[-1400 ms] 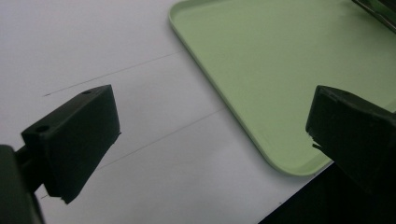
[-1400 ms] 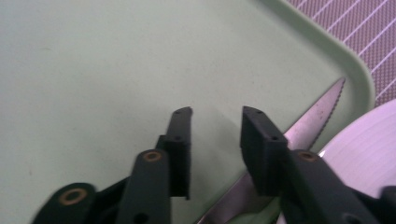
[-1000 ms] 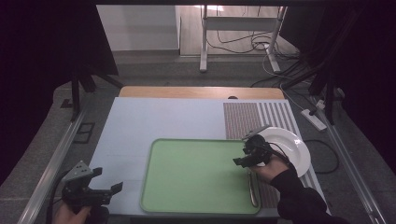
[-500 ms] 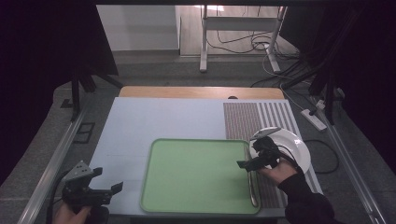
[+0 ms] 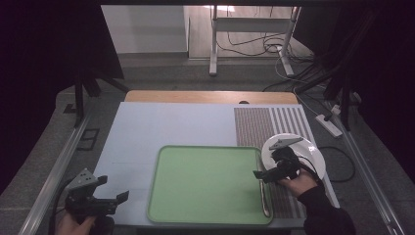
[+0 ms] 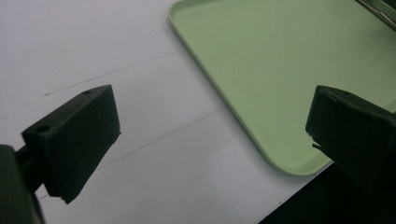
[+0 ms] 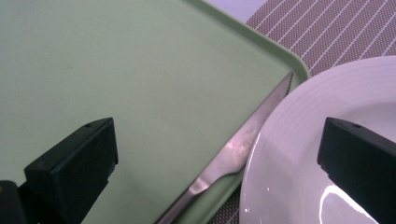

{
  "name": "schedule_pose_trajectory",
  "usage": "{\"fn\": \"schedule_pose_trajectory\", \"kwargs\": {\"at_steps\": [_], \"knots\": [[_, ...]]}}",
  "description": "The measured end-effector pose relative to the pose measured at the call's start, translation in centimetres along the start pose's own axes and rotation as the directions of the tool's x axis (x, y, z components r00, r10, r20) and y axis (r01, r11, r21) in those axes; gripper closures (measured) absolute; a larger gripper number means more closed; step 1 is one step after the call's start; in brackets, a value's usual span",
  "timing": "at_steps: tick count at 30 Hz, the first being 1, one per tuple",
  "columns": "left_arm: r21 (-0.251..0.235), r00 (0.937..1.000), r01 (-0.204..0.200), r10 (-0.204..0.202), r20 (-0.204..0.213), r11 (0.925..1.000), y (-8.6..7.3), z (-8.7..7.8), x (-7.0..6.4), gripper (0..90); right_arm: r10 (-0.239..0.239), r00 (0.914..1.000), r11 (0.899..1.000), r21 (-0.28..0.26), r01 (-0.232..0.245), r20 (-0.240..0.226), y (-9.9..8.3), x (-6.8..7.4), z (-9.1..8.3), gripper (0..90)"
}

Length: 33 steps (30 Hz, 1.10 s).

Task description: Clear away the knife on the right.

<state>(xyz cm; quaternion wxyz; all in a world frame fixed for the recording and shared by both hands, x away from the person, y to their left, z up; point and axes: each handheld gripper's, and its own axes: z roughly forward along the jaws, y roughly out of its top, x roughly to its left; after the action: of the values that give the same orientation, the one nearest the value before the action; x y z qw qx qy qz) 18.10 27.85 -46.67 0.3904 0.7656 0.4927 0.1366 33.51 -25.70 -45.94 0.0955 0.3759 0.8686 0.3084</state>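
Right gripper view, knife between open right tool jaws, seemingly untouched

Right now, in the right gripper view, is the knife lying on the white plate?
No, the knife lies along the green tray's edge, beside the plate.

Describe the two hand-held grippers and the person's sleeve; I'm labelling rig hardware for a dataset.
Both are black. The left hand-held gripper has blocky, wedge-shaped jaws and a grey three-cornered plate on top. The right hand-held gripper carries the same kind of grey plate, and a dark cable trails from it. The right forearm wears a dark long sleeve.
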Motion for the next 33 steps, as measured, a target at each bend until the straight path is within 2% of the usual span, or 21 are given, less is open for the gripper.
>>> {"fn": "schedule_pose_trajectory", "kwargs": {"at_steps": [4,10,24,29,33], "knots": [[0.000,1.0000,0.001,-0.001,0.000,1.0000,0.0,0.0,0.0,2.8,-0.010,0.9999,1.000,0.002,0.010,0.012,-0.5,0.0,-0.4,0.0],[0.000,1.0000,-0.001,0.001,0.000,1.0000,0.0,0.0,0.0,2.9,0.005,0.9997,1.000,-0.020,-0.004,0.025,-1.3,-0.1,-1.5,0.0],[0.001,1.0000,0.000,0.000,-0.002,1.0000,0.0,0.0,0.0,2.9,0.070,0.9959,0.995,-0.074,-0.065,0.058,-4.1,-0.4,-4.2,0.0],[0.000,1.0000,0.001,-0.001,-0.002,1.0000,0.0,0.0,0.0,2.8,0.105,0.9897,0.990,-0.102,-0.095,0.097,-5.0,-0.4,-5.1,0.0],[0.001,1.0000,0.001,-0.001,-0.002,1.0000,0.0,0.1,0.0,2.9,0.125,0.9868,0.987,-0.112,-0.114,0.102,-5.8,-0.5,-5.7,0.0]]}}
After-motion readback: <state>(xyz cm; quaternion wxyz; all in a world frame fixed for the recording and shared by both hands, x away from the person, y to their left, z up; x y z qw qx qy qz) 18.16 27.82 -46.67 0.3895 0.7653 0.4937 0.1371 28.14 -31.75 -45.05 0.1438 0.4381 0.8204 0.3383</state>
